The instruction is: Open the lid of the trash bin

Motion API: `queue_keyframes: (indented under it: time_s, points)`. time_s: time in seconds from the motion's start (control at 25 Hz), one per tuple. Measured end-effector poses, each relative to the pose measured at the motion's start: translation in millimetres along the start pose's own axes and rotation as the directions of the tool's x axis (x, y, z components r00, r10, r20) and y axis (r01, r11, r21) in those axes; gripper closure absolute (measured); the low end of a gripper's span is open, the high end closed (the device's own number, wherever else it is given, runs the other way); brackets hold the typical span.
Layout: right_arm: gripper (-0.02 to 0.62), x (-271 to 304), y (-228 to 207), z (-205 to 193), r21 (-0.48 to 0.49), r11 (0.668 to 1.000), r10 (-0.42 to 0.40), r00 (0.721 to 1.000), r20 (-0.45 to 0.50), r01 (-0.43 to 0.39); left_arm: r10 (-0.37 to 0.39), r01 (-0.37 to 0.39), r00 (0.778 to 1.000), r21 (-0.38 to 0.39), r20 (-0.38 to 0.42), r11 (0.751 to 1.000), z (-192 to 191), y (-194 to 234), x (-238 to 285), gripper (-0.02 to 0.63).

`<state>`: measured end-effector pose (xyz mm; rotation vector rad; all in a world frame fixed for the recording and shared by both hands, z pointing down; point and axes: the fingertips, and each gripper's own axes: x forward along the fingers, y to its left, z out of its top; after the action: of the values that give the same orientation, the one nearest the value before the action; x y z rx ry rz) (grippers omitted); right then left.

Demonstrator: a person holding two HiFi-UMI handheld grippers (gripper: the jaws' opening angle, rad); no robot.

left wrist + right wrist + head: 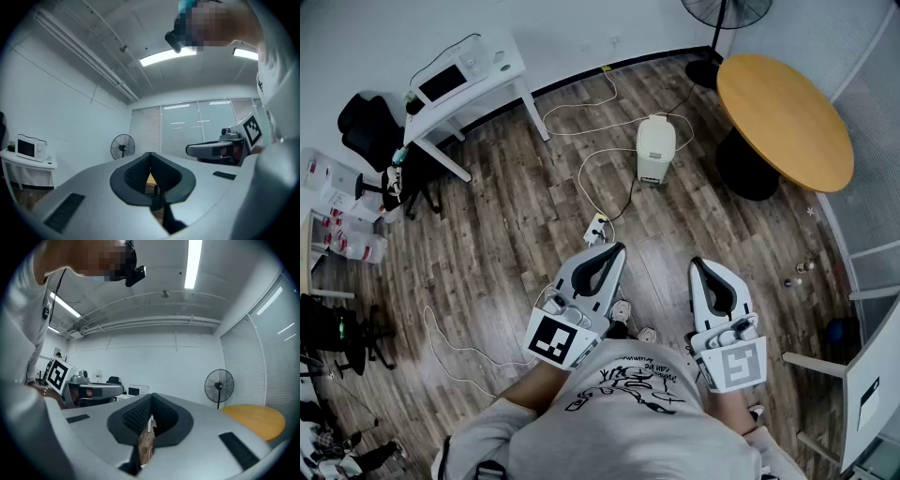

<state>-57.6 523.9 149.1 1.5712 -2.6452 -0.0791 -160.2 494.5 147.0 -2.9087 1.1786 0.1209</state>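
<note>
Trash bin [655, 150]: white, upright on the wooden floor [516, 234], lid [656, 129] down.
Left gripper [616, 247]: jaws pressed together at the tips with nothing between them; held at the person's body, well short of the trash bin and apart from it.
Right gripper [697, 264]: jaws likewise closed on nothing; beside the left gripper, well short of the trash bin.
Power strip [597, 228]: on the floor between the trash bin and the left gripper.
Cables [581, 120]: white, looping over the floor to the left of the trash bin.
Round table [783, 117]: wooden top, just right of the trash bin.
Fan [724, 11]: beyond the trash bin, by the wall.
Desk [492, 89]: white, well left of the trash bin, carrying a microwave [442, 82].
Chair [367, 127]: black, left of the trash bin, past the desk.
</note>
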Motion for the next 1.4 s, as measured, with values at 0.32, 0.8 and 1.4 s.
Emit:
queue_keyframes:
  time_s: [0.32, 0.8, 1.4]
  points:
    - [0.591, 30, 7, 13, -0.008, 0.999, -0.042, 0.999, 0.022, 0.043, -0.021, 0.021, 1.0, -0.003, 0.003, 1.0, 6, 34, -2, 0.591]
    - [0.591, 65, 11, 14, -0.009, 0.996, -0.094, 0.995, 0.014, 0.094, -0.08, 0.08, 0.997, -0.01, -0.004, 0.997, 3, 73, 6, 0.591]
    - [0.591, 99, -48, -1, 0.008, 0.995, -0.095, 0.996, 0.003, 0.095, -0.083, 0.083, 0.996, -0.023, -0.008, 0.996, -5, 85, 72, 0.591]
